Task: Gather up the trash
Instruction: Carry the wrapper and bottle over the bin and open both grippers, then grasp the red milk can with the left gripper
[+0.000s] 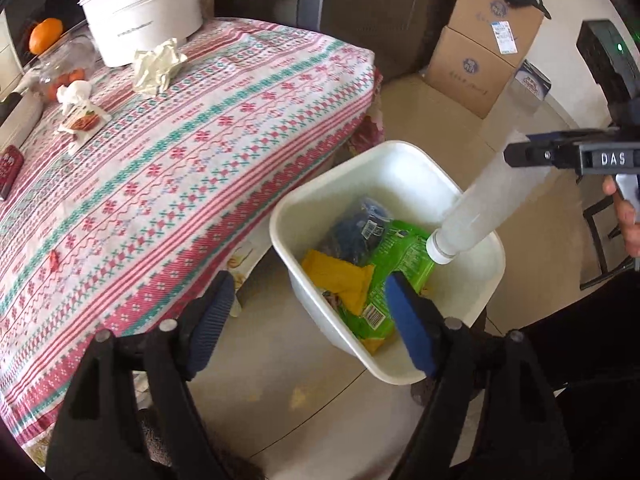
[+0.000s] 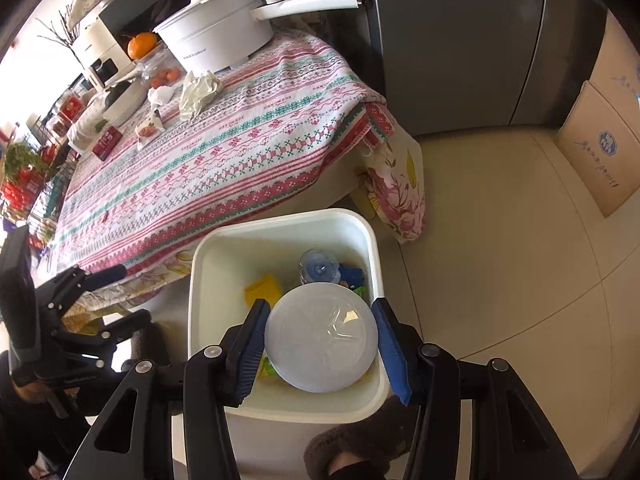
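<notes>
Right wrist view looks straight down the base of a clear plastic bottle (image 2: 321, 338), which sits between the 2 blue pads (image 2: 253, 350) of the right gripper (image 2: 320, 344). From the left wrist view the same bottle (image 1: 480, 196) hangs cap-down over the white bin (image 1: 404, 152), its white cap (image 1: 439, 249) already below the rim line, with the right gripper (image 1: 520, 148) across its upper body. Its jaws look closed on the bottle, though the far pad shows a slight gap, so the hold may be loosening.

By its look the bottle is empty: light, thin-walled, smooth and easily dented, so a mid-body pinch is the best hold, firm enough to stop slipping but not to crush it. Dropping it is harmless, since it cannot break.

Inside the bin lie a green wrapper (image 1: 396, 276), a yellow packet (image 1: 340, 280) and a dark blue bag (image 1: 358, 228). The left gripper (image 1: 308, 316) hovers beside the bin with jaws spread and nothing between them.

On the patterned tablecloth (image 1: 224, 128), well apart from the bin, a crumpled paper (image 1: 156, 66), a small white wad (image 1: 74, 94) and a torn sachet (image 1: 82, 122) look like the remaining trash, near a white pot (image 1: 144, 16).
</notes>
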